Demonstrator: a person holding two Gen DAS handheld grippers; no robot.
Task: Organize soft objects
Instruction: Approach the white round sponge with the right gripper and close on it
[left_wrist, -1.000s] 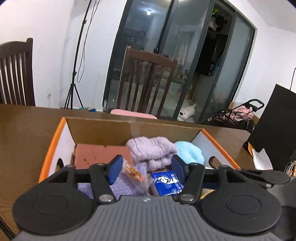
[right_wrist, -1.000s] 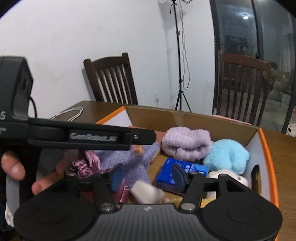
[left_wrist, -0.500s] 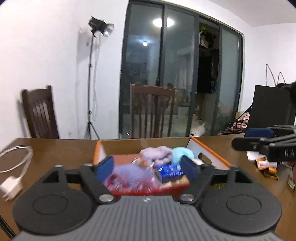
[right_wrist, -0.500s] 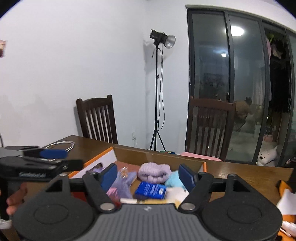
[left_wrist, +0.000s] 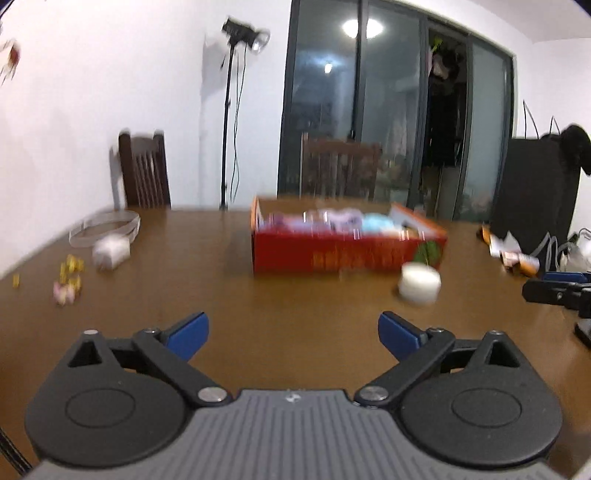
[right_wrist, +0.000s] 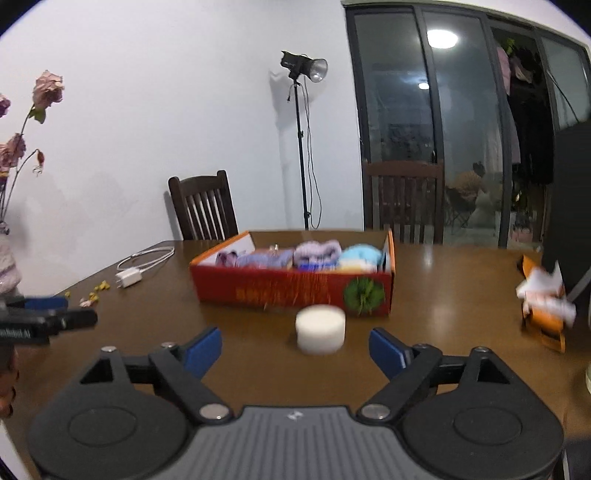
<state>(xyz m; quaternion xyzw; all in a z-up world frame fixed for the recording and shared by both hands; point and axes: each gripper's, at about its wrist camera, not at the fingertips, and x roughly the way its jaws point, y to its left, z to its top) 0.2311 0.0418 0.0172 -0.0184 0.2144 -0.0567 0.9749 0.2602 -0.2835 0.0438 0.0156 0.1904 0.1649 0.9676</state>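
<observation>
A red cardboard box (right_wrist: 291, 286) with orange rims stands on the brown table; it also shows in the left wrist view (left_wrist: 347, 254). It holds soft items: a lilac rolled cloth (right_wrist: 317, 250), a light blue plush (right_wrist: 360, 254) and purple fabric (right_wrist: 260, 258). A white round sponge-like puff (right_wrist: 320, 328) lies on the table in front of the box, also in the left wrist view (left_wrist: 420, 282). My left gripper (left_wrist: 293, 332) is open and empty, well back from the box. My right gripper (right_wrist: 295, 349) is open and empty, just short of the white puff.
A white charger with cable (right_wrist: 129, 276) and small yellow and pink scraps (right_wrist: 90, 295) lie on the table's left. Orange and white packets (right_wrist: 546, 306) lie at the right by a black panel. Two wooden chairs (right_wrist: 203, 206) and a light stand (right_wrist: 303, 147) stand behind.
Both grippers have pulled back and away from over the box and opened wider. The box, close beneath them a second ago, now stands far ahead. The left view is motion-blurred.
</observation>
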